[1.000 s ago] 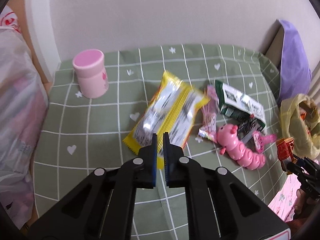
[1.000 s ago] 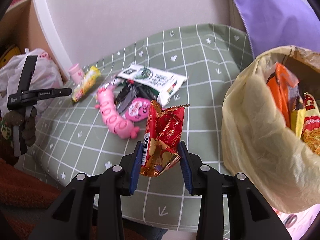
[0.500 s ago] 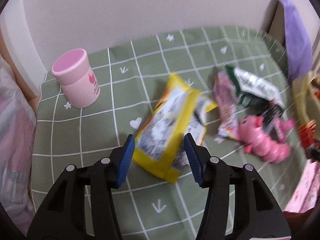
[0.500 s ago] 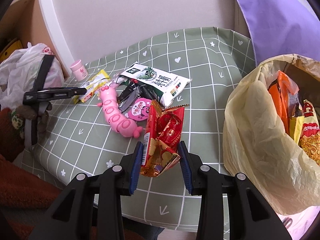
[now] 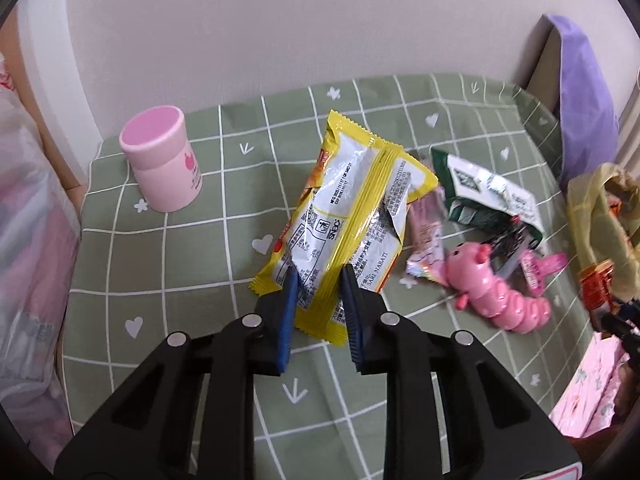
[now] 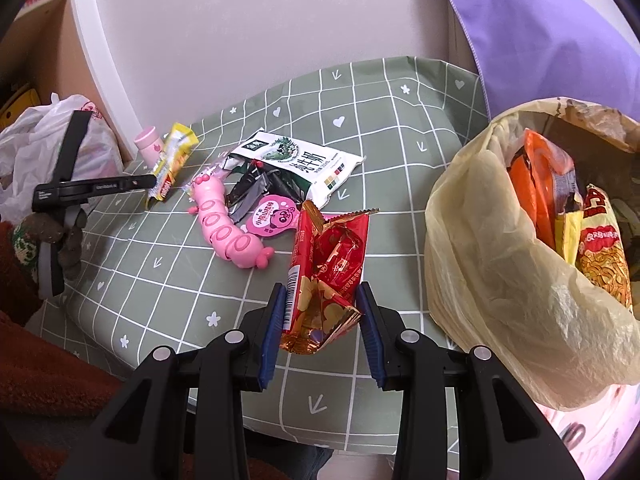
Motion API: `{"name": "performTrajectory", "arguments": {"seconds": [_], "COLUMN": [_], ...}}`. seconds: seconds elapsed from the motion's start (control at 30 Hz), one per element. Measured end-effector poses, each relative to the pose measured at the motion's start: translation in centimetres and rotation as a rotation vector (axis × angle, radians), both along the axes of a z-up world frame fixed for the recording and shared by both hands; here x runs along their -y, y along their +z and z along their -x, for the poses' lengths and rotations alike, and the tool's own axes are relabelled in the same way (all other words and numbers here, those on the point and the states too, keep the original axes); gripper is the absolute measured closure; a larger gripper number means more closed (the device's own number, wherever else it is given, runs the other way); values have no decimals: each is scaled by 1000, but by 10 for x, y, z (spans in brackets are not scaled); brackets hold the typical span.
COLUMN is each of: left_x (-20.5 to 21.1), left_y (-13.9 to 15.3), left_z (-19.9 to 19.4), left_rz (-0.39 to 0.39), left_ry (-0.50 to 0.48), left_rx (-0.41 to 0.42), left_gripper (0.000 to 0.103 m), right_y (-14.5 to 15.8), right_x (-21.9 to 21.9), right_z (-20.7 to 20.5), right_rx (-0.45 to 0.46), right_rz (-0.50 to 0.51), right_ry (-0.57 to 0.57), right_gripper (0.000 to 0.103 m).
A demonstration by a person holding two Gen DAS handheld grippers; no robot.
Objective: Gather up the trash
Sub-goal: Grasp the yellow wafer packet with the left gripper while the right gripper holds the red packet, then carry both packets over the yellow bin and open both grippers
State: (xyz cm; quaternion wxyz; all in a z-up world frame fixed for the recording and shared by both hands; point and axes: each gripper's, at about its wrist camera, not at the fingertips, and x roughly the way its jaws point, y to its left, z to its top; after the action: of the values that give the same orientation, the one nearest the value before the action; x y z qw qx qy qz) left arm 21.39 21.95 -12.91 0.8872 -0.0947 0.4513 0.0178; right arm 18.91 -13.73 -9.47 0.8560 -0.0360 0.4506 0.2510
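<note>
My left gripper (image 5: 318, 286) is shut on the near end of a yellow snack wrapper (image 5: 348, 212) that lies on the green checked tablecloth (image 5: 160, 272); the wrapper also shows in the right wrist view (image 6: 172, 164). My right gripper (image 6: 320, 300) is shut on a red and gold wrapper (image 6: 328, 268), held above the table just left of the yellow trash bag (image 6: 532, 264), which is open and holds several wrappers. A green and white packet (image 6: 300, 164), dark foil scraps (image 6: 250, 192) and a pink sachet (image 6: 272, 216) lie mid-table.
A pink caterpillar toy (image 6: 224, 228) lies beside the trash pile. A pink cup (image 5: 164, 164) stands at the far left by the wall. A white plastic bag (image 6: 40, 148) sits left of the table. A purple cloth (image 6: 540, 32) hangs at the far right.
My left gripper opened, moved forward over the yellow wrapper and closed on its near end. My right gripper stayed shut on the red wrapper and drew back slightly.
</note>
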Motion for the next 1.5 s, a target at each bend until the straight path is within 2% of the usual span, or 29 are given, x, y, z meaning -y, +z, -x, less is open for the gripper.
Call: {"name": "performTrajectory", "arguments": {"seconds": [0.17, 0.37, 0.53, 0.8, 0.9, 1.0, 1.23, 1.37, 1.43, 1.5], "left_x": [-2, 24, 70, 179, 222, 261, 324, 358, 379, 400], "left_y": [24, 77, 113, 153, 157, 154, 141, 129, 114, 94], "left_z": [13, 9, -5, -29, -37, -45, -71, -89, -98, -109], "left_rz": [41, 59, 90, 127, 130, 99, 102, 194, 170, 77], "left_ry": [23, -49, -190, -513, -620, -705, -808, -902, -936, -933], "left_rx": [52, 175, 253, 312, 304, 298, 248, 148, 81, 17], "left_gripper": [82, 82, 82, 82, 82, 82, 82, 81, 81, 81], "right_y": [3, 20, 52, 111, 124, 131, 133, 134, 134, 135], "right_x": [2, 7, 27, 91, 114, 131, 160, 172, 177, 179], "right_z": [2, 4, 8, 22, 24, 28, 31, 27, 21, 13], "right_rx": [10, 62, 151, 305, 326, 334, 328, 331, 337, 341], "right_rz": [-3, -6, -9, 28, 45, 65, 64, 56, 45, 38], "right_ry": [-13, -32, -100, -292, -364, -414, -485, -509, -521, -522], "right_gripper": [68, 68, 68, 68, 68, 68, 68, 68, 68, 68]}}
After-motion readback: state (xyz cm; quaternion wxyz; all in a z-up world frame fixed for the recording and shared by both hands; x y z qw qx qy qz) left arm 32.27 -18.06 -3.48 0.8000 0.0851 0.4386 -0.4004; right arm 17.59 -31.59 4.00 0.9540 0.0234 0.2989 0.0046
